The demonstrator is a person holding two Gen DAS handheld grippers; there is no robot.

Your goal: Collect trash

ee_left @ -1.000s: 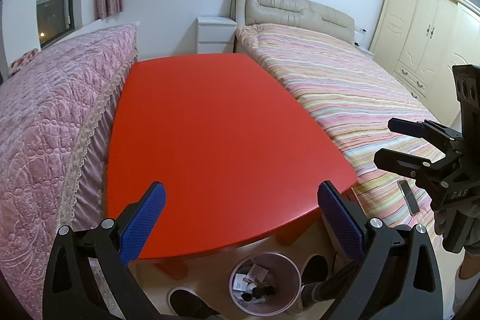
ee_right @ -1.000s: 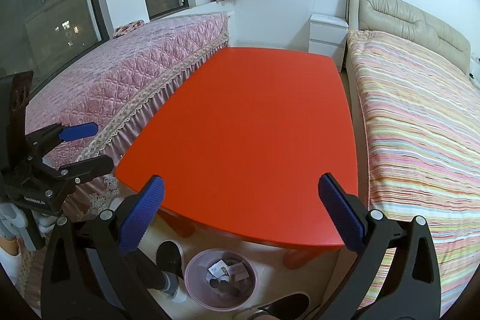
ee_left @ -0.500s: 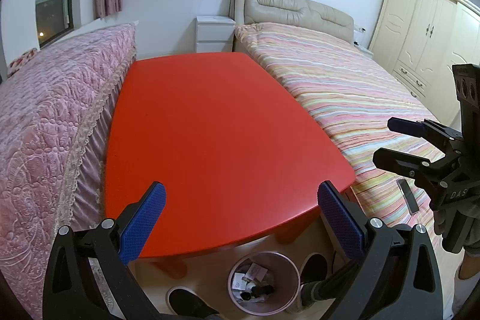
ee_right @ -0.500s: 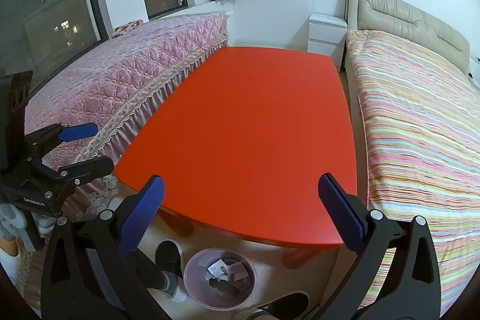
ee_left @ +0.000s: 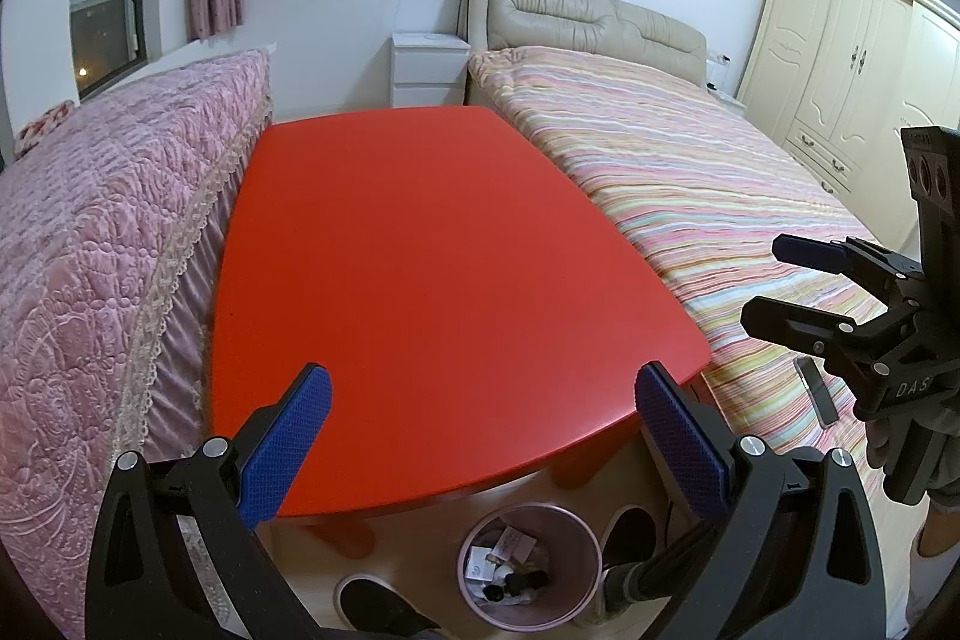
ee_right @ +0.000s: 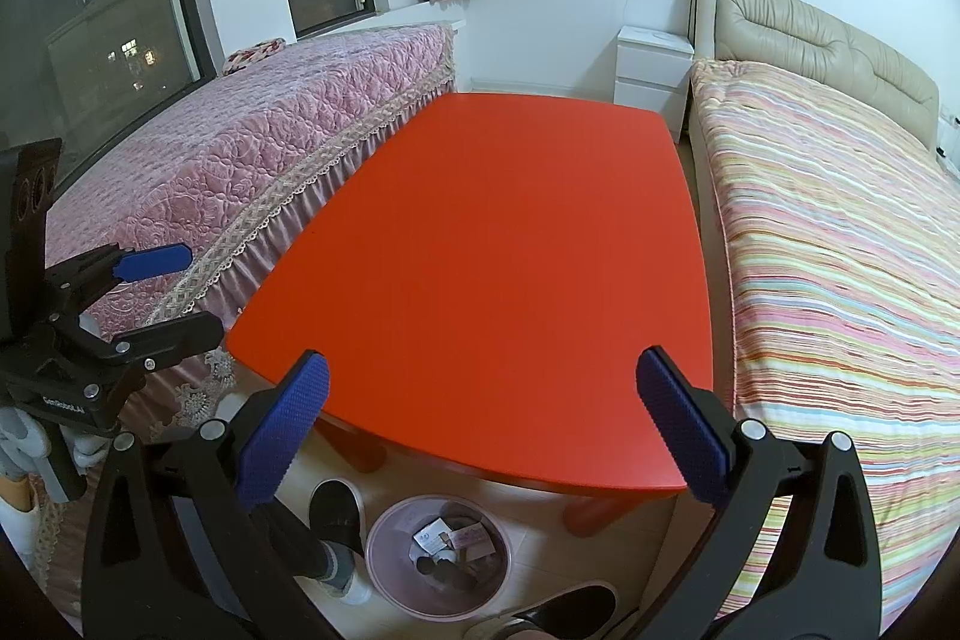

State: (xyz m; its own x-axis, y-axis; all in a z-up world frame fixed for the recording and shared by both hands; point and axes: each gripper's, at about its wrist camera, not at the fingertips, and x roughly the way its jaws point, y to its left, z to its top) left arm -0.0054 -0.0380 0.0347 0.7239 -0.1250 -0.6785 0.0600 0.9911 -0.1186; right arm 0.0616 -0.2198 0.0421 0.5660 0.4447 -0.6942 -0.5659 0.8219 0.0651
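**Bin sits under the table's near edge**

The pink trash bin (ee_left: 529,565), with wrappers and scraps inside, stands on the floor just below the red table's (ee_left: 444,274) curved near edge, slippered feet on either side. Left gripper (ee_left: 480,436) hovers above that edge, jaws wide apart, empty. Right gripper (ee_right: 483,430) likewise spread, empty. The tabletop runs between the pink quilted bed (ee_right: 240,160) and the striped bed (ee_left: 690,184), both close beside it.

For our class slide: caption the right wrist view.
Open right tool above red table; pink bin below holds trash.
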